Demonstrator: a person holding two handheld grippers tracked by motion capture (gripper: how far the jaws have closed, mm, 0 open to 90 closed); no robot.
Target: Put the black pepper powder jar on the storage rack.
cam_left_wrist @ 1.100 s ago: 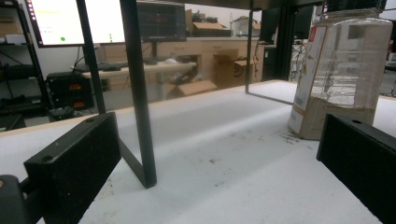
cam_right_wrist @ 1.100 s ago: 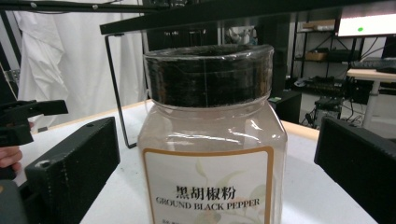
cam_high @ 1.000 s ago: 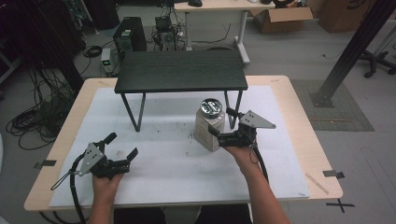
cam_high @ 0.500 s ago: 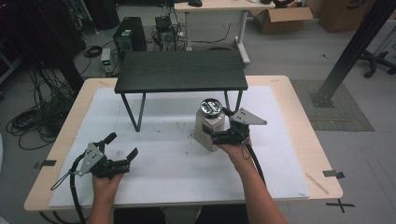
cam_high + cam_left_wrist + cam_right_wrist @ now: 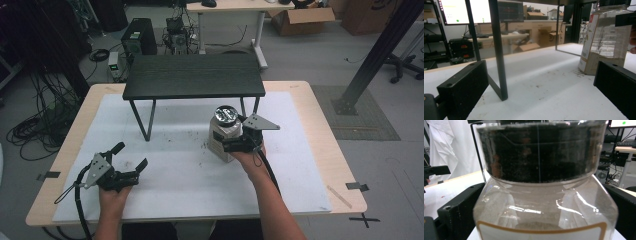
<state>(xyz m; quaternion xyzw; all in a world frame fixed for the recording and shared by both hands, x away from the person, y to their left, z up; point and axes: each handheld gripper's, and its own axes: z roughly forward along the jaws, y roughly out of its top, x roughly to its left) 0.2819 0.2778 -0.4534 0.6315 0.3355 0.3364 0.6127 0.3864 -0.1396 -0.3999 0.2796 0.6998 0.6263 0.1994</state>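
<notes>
A clear plastic jar (image 5: pixel 222 131) with a white label stands upright on the white mat, just in front of the black bench's right legs. It holds a low layer of tan grains. My right gripper (image 5: pixel 226 141) is open, with one jaw on each side of the jar. In the right gripper view the jar (image 5: pixel 544 202) sits deep between the jaws, and I cannot tell whether they touch it. My left gripper (image 5: pixel 131 155) rests open and holds nothing at the front left of the mat. In the left gripper view the jar (image 5: pixel 605 42) stands far to the right.
A low black bench (image 5: pixel 194 76) on thin metal legs (image 5: pixel 497 50) stands at the back of the white mat (image 5: pixel 175 175). Dark crumbs lie scattered on the mat near the jar. The wooden table's edge (image 5: pixel 345 165) runs to the right of the mat.
My right gripper has slid left from beside the jar until its jaws stand around it. The jar and my left gripper have stayed put.
</notes>
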